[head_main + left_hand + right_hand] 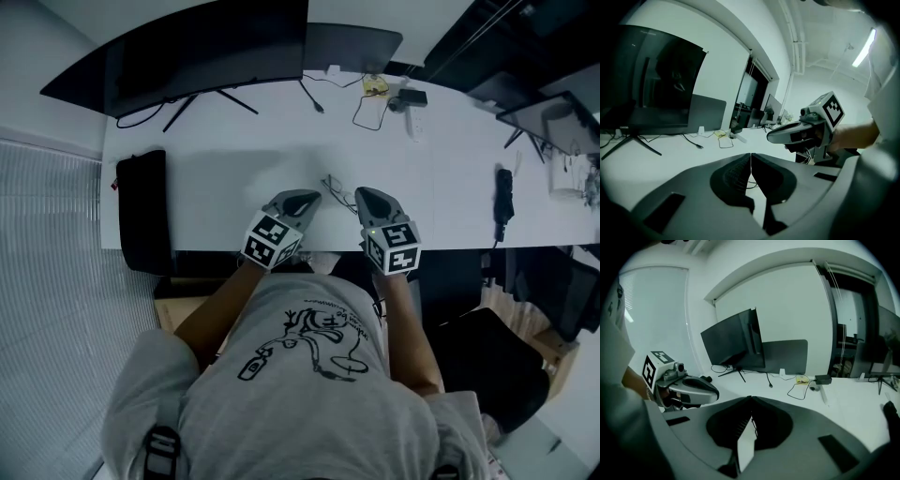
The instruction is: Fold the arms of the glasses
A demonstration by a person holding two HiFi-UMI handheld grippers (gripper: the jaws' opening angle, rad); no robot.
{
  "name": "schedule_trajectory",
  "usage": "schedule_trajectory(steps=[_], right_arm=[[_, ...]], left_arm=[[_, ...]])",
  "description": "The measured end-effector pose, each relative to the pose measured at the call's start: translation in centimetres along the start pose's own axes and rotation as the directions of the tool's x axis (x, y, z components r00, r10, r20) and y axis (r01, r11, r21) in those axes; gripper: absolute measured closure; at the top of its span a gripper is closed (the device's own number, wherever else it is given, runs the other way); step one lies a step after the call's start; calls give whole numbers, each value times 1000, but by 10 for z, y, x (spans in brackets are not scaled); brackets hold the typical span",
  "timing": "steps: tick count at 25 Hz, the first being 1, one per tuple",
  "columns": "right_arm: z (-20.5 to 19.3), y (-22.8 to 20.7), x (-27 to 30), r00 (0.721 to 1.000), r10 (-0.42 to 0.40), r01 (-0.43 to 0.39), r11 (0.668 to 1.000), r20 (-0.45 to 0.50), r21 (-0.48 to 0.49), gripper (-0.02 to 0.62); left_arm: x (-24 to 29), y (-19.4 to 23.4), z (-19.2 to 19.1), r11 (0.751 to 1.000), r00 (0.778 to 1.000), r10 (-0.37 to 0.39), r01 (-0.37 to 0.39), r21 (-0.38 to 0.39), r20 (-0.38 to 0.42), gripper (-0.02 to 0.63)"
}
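The thin wire-framed glasses lie on the white desk near its front edge, small and faint in the head view. My left gripper is just to their left and my right gripper just to their right, both held above the desk. Each one's jaws are closed together with nothing seen between them. In the left gripper view the jaws meet in a line, and the right gripper hangs ahead on the right. In the right gripper view the jaws also meet, with the left gripper at the left.
A curved black monitor and a dark panel stand at the back. Cables, a yellow item and a black adapter lie back right. A black pouch sits at the desk's left end, a black folded object at the right.
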State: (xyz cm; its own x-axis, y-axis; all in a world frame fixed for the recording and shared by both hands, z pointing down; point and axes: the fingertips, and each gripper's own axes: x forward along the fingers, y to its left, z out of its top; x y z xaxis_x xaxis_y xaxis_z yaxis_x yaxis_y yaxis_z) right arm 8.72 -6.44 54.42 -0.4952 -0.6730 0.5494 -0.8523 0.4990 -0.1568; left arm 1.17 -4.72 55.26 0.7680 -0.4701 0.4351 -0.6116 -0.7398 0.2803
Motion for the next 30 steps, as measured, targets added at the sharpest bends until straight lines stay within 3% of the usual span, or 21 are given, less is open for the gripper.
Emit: schedule_trajectory(steps=[17, 30], right_arm=[[92, 34, -83, 981, 33, -20, 997, 189, -73, 588], [141, 45, -135, 965, 26, 5, 993, 261, -120, 588]], left_arm=[[-52, -34, 100, 999, 974, -12, 0, 51, 225, 585], [-85, -53, 163, 996, 942, -11, -21, 92, 334, 585]])
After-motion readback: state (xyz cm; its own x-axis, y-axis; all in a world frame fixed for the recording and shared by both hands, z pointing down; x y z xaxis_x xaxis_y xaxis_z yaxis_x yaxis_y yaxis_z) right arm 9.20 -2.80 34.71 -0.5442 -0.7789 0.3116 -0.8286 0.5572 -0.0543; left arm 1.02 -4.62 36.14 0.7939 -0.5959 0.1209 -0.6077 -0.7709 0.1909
